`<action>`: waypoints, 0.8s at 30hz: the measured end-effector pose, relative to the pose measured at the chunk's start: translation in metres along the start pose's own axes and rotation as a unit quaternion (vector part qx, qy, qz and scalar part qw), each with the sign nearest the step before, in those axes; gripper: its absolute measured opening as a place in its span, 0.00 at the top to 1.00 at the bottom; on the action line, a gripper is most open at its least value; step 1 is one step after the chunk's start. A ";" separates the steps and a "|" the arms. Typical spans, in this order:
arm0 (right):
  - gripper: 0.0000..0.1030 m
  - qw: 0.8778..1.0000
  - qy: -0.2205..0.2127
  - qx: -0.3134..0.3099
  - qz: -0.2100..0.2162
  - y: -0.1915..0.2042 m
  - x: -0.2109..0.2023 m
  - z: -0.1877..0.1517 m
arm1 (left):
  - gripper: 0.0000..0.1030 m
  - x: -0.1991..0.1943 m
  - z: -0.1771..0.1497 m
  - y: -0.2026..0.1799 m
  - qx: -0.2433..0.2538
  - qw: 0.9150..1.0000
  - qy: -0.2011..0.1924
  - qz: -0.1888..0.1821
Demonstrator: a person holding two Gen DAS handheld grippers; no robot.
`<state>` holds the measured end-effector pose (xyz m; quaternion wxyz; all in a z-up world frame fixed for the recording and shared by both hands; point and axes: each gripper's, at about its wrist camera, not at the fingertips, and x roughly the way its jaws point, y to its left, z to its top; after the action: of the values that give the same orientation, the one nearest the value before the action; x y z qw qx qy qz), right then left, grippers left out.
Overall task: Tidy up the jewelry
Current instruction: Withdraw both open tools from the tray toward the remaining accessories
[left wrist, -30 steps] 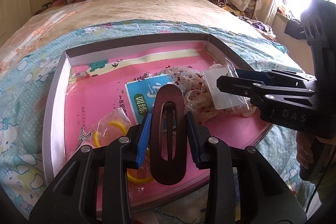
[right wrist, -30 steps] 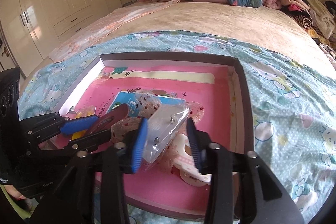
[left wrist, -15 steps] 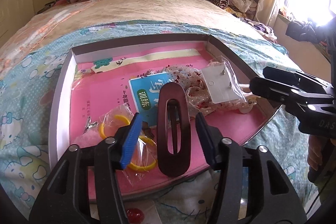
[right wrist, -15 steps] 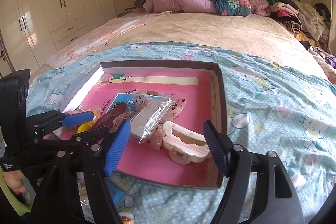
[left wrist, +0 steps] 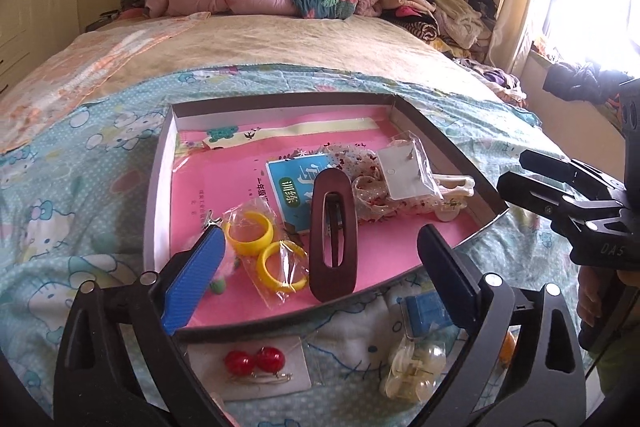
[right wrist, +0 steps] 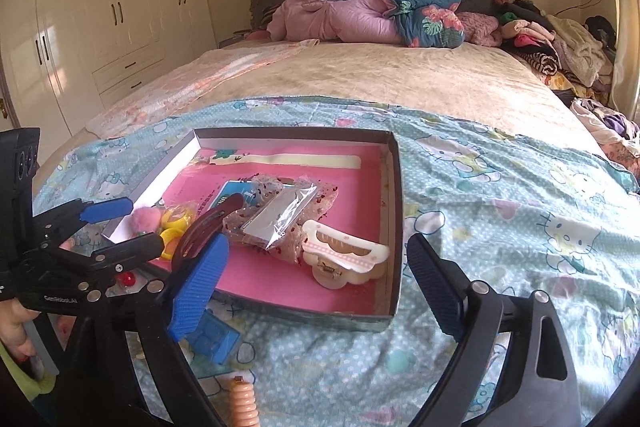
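Both hand-held grippers, left gripper (left wrist: 320,267) and right gripper (right wrist: 316,279), have their blue-padded jaws opening wide with nothing pressed between them. Nearest, on the teal cartoon-print blanket (right wrist: 500,219), lie a pair of red ball earrings on a clear card (left wrist: 256,361), a bag of pale translucent clips (left wrist: 412,363) and a small blue plastic box (right wrist: 214,337). Beyond them sits the shallow grey-walled tray with a pink floor (left wrist: 160,171). Inside it, the dark brown oval hair clip (left wrist: 333,235) rests near the front wall, yellow rings in a clear bag (left wrist: 264,247) to its left, a cream claw clip (right wrist: 344,255) to its right. Farther back, a bagged white earring card (left wrist: 404,173) lies on spotted sheer fabric (left wrist: 360,163).
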<state>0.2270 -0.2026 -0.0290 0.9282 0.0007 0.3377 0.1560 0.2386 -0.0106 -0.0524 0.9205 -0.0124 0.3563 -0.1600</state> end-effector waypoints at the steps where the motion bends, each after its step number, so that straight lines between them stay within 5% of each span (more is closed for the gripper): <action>1: 0.12 1.000 -0.003 0.001 0.000 0.000 -0.003 -0.001 | 0.11 -0.003 -0.001 0.000 0.000 1.000 -0.002 0.000; 24: 0.10 0.999 -0.026 -0.035 0.009 0.034 -0.057 -0.025 | 0.11 -0.076 -0.018 0.000 -0.003 0.998 -0.057 -0.004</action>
<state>0.1603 -0.1889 -0.0093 0.9346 -0.0248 0.3079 0.1764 0.1742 0.0140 -0.0159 0.9386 -0.0255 0.3037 -0.1616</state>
